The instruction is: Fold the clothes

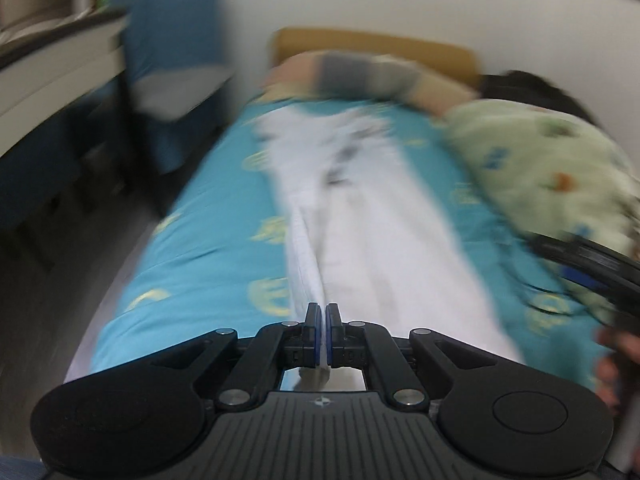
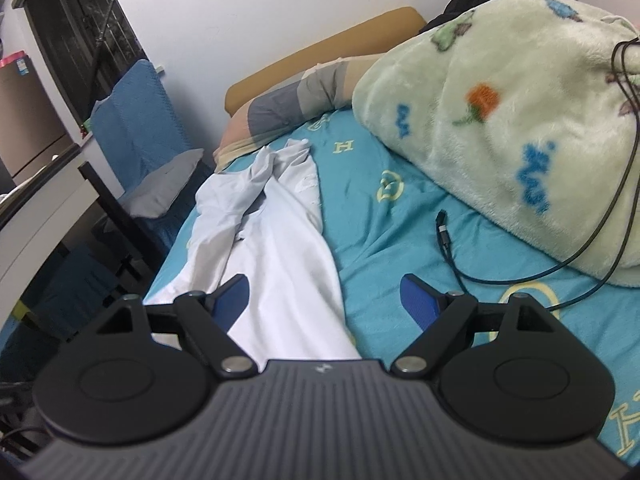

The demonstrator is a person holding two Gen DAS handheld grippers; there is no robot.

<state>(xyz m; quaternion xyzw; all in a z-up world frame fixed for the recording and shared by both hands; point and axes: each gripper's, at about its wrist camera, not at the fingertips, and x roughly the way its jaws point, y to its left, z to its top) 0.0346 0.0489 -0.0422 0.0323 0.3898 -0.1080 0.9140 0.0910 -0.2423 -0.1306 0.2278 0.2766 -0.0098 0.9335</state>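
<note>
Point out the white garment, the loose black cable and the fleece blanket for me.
white garment [image 2: 288, 264]: right wrist view, middle of the cloth.
black cable [image 2: 442, 226]: right wrist view, its plug end.
fleece blanket [image 2: 500, 120]: right wrist view, front face.

One white garment [image 2: 280, 256], one green blanket [image 2: 500, 128], one striped pillow [image 2: 296, 100], one black cable [image 2: 452, 248], two grippers [image 1: 324, 316] [image 2: 326, 292].

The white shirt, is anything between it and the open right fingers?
No. The white shirt lies right between the right gripper and its open fingers. The black cable lies off to the side.
</note>
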